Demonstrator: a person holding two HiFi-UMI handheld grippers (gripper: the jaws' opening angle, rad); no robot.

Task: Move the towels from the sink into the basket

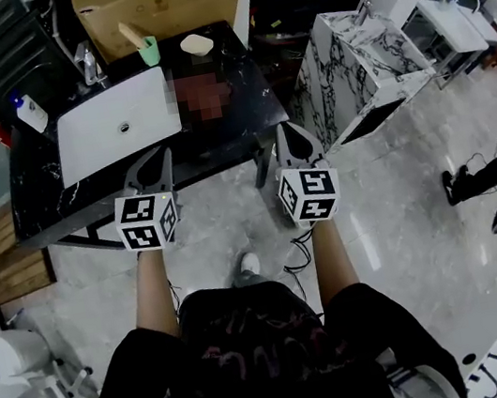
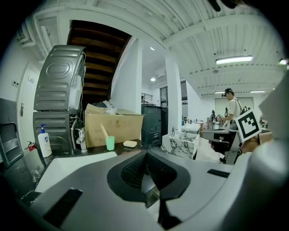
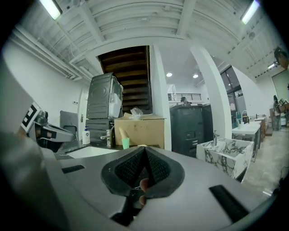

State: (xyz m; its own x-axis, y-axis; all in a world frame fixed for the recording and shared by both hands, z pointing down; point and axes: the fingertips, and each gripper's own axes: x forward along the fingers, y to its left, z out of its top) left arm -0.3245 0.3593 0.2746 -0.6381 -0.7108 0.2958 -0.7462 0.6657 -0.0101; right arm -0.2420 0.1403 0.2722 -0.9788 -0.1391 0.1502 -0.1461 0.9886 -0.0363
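Observation:
The white sink (image 1: 116, 124) is set in a black counter (image 1: 39, 197) and shows only a bare basin with its drain. No towel and no basket appear in any view. My left gripper (image 1: 157, 154) hovers in front of the counter's near edge, its jaws closed to a point with nothing between them. My right gripper (image 1: 291, 128) is level with it, off the counter's right corner, also shut and empty. In the left gripper view the left gripper (image 2: 145, 155) points over the sink (image 2: 72, 167). The right gripper (image 3: 143, 151) faces the same counter.
On the counter's far side stand a cardboard box (image 1: 162, 4), a green cup (image 1: 148, 51), a soap bar (image 1: 197, 45), a faucet (image 1: 88, 64) and a pump bottle (image 1: 30, 113). A marble washstand (image 1: 359, 69) stands to the right. Another person's legs (image 1: 493, 183) are at far right.

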